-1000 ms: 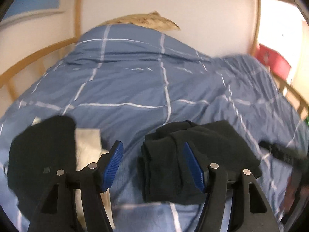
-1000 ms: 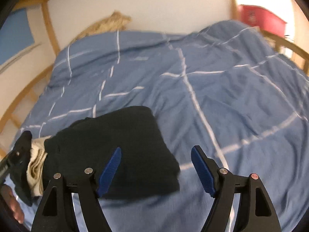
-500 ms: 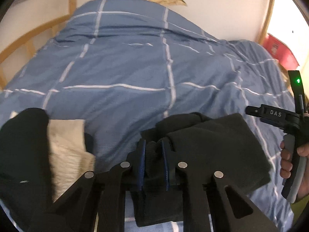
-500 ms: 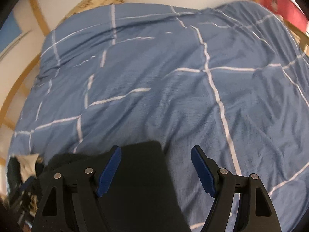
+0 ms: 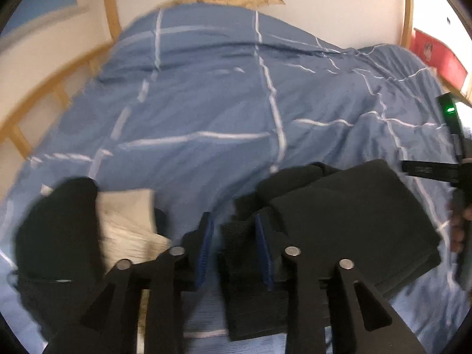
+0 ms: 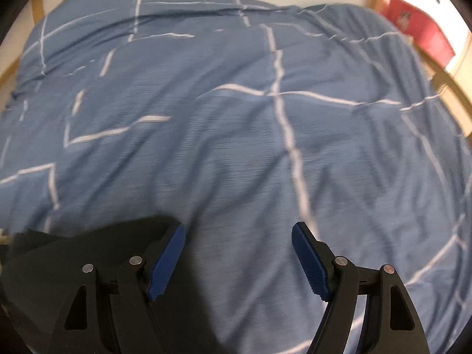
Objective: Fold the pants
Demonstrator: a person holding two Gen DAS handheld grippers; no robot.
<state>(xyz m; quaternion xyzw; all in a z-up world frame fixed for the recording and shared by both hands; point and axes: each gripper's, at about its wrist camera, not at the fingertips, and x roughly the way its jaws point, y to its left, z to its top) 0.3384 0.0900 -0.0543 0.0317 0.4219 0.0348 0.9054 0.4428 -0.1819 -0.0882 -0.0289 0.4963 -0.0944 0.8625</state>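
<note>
Two grippers work over a blue duvet crossed by thin white lines, which covers the bed from near to far.

In the left wrist view, the left gripper has its blue-padded fingers drawn close together, with a fold of the black pants pinched between them at the near left edge of the garment. The pants lie as a thick folded bundle on the duvet, spreading right and far from the pinch, with a rumpled lump of dark cloth at the far left corner. Motion blur softens the edges, so I cannot tell how many layers sit between the pads.

Left of the left gripper, a cream folded cloth rests on the duvet, with another black garment lying over its left side. At the right edge of that view, part of the other handheld tool shows with a small green light.

In the right wrist view, the right gripper stands wide open with nothing between its fingers, only bare duvet beyond. The pants fill the near left corner of this view, beside and under the left finger. A red box sits at the far right, past the wooden bed frame. A pale wall rises behind the bed.
</note>
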